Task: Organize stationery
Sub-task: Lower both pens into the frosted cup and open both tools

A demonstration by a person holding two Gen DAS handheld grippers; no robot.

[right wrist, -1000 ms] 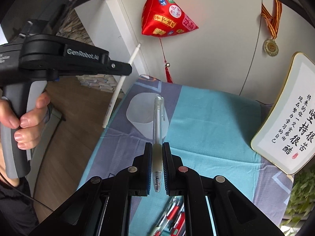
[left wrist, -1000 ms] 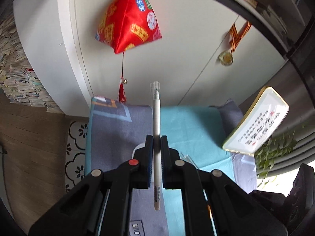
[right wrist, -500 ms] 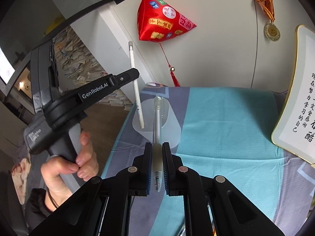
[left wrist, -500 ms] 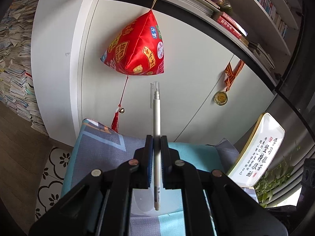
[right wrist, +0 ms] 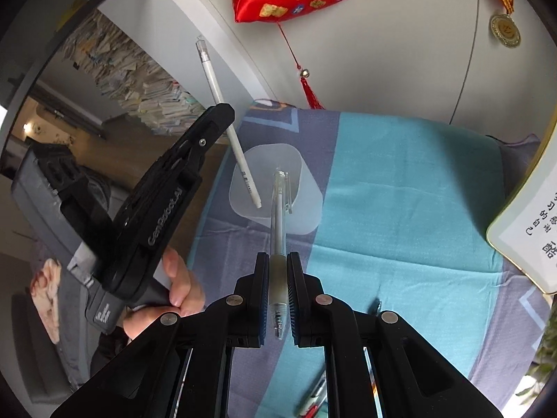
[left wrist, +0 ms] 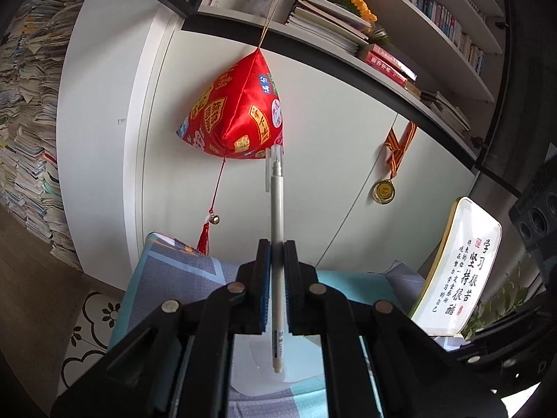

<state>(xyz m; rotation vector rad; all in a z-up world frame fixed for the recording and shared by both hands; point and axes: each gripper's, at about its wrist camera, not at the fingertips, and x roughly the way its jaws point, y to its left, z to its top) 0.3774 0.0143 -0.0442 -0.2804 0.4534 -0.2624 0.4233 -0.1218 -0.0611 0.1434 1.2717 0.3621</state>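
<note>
While each hand-held gripper clamps a pen (white pen (right wrist: 228, 129) left, clear pen (right wrist: 278, 223) right), the white's tip enters the cup (right wrist: 303, 209).

The left wrist view looks forward and upward along its own fingers (left wrist: 264, 278), close over the frosted cup (left wrist: 257, 365), toward the white cabinet wall (left wrist: 330, 132). The right wrist view sits higher and farther back, tilted down over the counter (right wrist: 400, 209). Both share the cup (right wrist: 275, 188), the red hanging ornament (left wrist: 236, 111) (cropped at the right view's top) and the medal (left wrist: 383, 191).
</note>
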